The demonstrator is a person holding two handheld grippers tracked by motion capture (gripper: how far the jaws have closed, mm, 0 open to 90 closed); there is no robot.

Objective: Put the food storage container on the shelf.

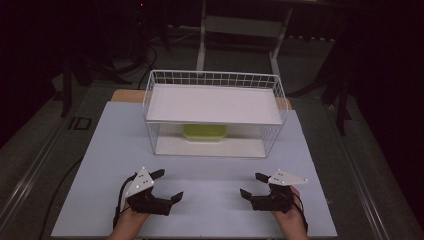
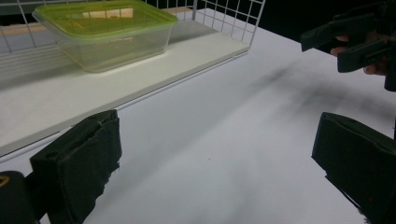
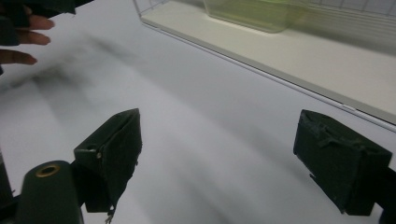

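Currently left gripper (image 1: 169, 185) near left on the white table (image 1: 210, 200), jaws spread wide, right gripper (image 1: 253, 184) near right, likewise spread, green-lidded container (image 1: 204, 132) far centre, on lower shelf of wire rack (image 1: 215, 79), well apart from both.

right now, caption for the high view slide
Both open hand-held grippers, left and right, face a green-lidded container inside the wire rack.

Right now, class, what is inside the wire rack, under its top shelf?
On the lower shelf of the wire rack stands a clear box with a green lid. From above, the top shelf hides most of it.
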